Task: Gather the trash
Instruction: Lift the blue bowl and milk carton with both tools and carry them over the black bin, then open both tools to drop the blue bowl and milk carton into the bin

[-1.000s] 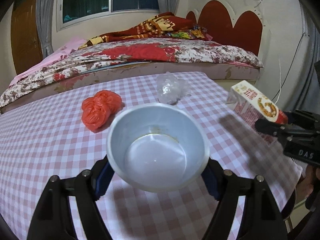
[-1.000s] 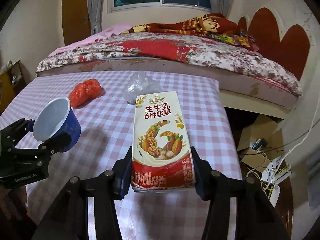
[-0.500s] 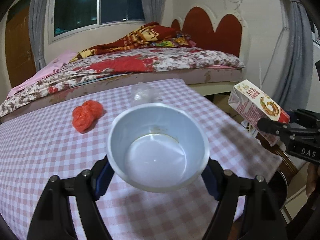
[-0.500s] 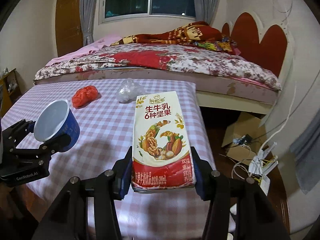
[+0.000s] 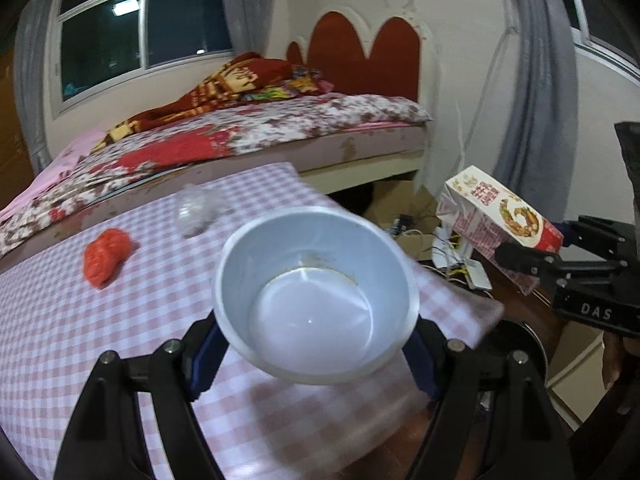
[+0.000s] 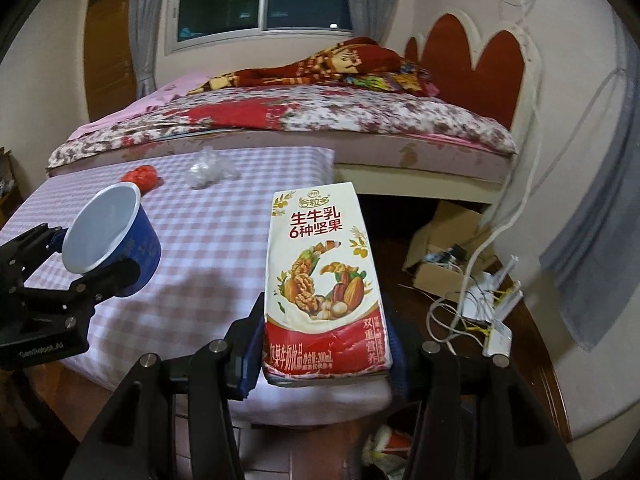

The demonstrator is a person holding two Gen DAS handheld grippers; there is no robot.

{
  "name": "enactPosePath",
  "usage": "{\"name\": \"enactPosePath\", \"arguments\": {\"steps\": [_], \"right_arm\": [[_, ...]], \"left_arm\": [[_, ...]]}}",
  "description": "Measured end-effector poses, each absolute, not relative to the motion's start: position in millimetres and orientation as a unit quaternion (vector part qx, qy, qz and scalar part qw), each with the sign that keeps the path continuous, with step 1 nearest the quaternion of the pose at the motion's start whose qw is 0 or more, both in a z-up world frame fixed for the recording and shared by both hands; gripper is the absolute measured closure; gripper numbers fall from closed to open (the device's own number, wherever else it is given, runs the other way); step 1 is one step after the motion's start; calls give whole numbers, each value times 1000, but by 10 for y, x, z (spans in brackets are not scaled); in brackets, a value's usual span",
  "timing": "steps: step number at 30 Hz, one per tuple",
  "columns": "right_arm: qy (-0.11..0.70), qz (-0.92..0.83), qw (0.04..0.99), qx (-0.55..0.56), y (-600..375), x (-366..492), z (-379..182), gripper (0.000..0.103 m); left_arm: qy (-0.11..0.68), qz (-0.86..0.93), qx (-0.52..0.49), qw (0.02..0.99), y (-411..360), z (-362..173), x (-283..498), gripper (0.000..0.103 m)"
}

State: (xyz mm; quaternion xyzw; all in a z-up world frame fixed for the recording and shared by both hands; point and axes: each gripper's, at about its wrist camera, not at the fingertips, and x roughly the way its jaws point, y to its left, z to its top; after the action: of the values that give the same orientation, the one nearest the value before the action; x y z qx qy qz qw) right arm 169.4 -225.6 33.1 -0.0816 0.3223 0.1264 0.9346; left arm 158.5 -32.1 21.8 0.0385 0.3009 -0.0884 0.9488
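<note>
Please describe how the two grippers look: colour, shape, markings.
Both are black, with angular linked arms, silver screws and blue pads. The left gripper has white lettering on its body; the right gripper is marked "DAS". No cables or sleeves show.

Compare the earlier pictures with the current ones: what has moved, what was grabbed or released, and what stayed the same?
Both grippers have carried their loads sideways off the table toward its right edge: the milk carton now hangs past the edge over the floor, the blue cup near the corner. Nothing was grabbed or released. The left gripper and right gripper stay clamped; the red bag and clear plastic wrap remain on the table.
</note>
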Motion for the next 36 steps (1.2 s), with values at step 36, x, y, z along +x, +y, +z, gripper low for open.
{"name": "enactPosePath", "arguments": {"steps": [36], "right_arm": [[454, 1, 891, 23, -4458, 1137, -799, 50]], "left_arm": [[380, -308, 98, 866, -2570, -595, 1423, 25]]}}
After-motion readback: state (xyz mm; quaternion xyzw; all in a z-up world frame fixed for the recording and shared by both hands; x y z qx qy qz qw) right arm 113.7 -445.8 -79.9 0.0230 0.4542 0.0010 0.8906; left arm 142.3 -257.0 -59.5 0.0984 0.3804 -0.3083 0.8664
